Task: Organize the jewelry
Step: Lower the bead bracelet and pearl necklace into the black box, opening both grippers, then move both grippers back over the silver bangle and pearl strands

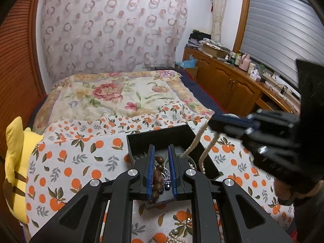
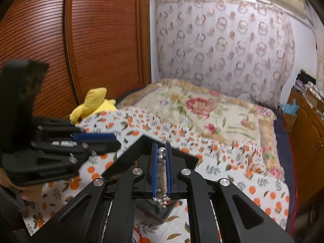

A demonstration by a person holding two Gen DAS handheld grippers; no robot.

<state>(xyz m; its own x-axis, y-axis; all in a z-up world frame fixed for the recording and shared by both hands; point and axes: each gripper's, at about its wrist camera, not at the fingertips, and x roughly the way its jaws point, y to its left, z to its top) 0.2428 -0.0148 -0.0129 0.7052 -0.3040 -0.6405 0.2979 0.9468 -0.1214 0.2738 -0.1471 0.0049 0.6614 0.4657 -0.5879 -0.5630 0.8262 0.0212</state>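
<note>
Left wrist view, left gripper (image 1: 161, 151) jaws clamped on brown bead bracelet (image 1: 157, 174), right gripper (image 2: 161, 149) pinching pearl necklace (image 2: 161, 158) over black box (image 1: 158, 137).

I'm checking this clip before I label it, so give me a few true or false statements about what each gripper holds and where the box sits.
1. The right gripper is shut on a pearl strand. True.
2. The left gripper holds a gold chain. False: brown wooden beads sit between its pads.
3. The black box lies on the orange-print cloth. True.
4. The box has its lid on. False: it is open, with jewelry inside.
5. A yellow plush lies at the bed's edge. True.
</note>
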